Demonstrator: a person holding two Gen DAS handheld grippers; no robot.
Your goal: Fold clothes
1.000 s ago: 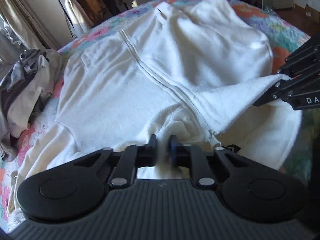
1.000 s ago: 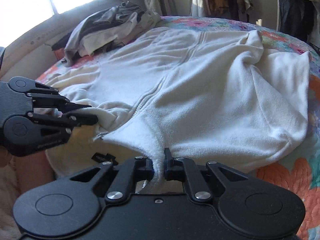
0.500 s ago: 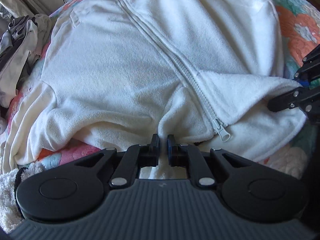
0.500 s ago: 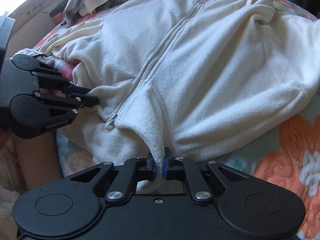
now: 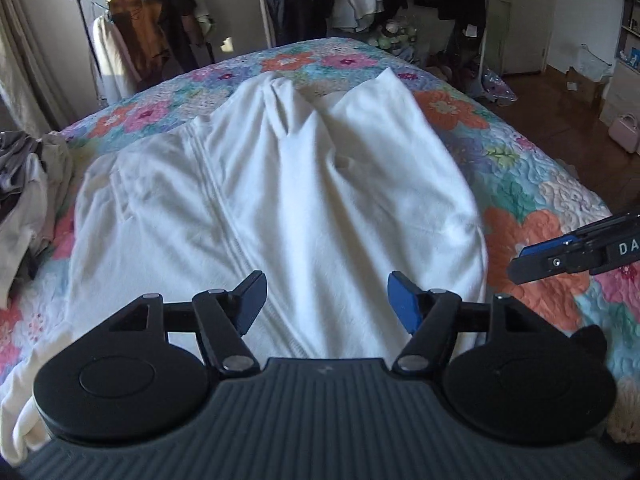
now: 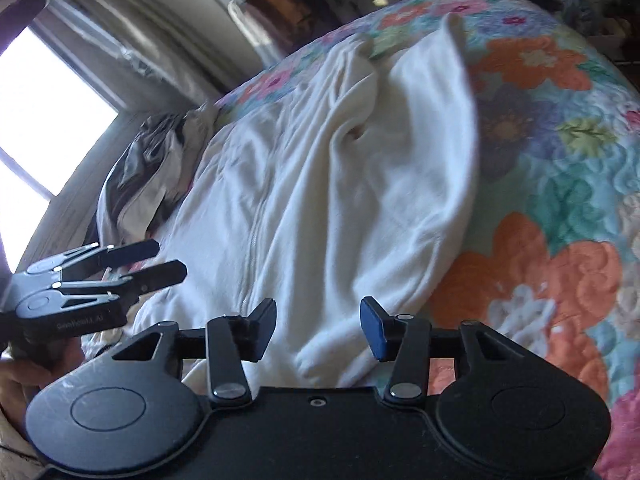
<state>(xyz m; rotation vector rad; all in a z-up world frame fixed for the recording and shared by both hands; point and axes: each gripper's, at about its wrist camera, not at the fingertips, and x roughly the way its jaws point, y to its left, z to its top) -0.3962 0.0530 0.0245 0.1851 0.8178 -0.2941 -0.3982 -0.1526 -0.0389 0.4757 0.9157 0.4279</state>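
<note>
Opening with nothing between their jaws, the left gripper (image 5: 327, 299) and right gripper (image 6: 318, 326) hover over the white fleece jacket (image 5: 280, 208) spread on the quilt (image 5: 532, 184), so I judge the next fold needs a fresh grasp near its 3 o'clock edge.

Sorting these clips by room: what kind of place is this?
Most likely a bedroom: a bed with a floral quilt, a rack of hanging clothes, and a window with curtains.

jacket (image 5: 280, 208): white | quilt (image 5: 532, 184): floral, orange-pink-teal | clothes pile (image 5: 24, 184): grey-beige, apparently
</note>
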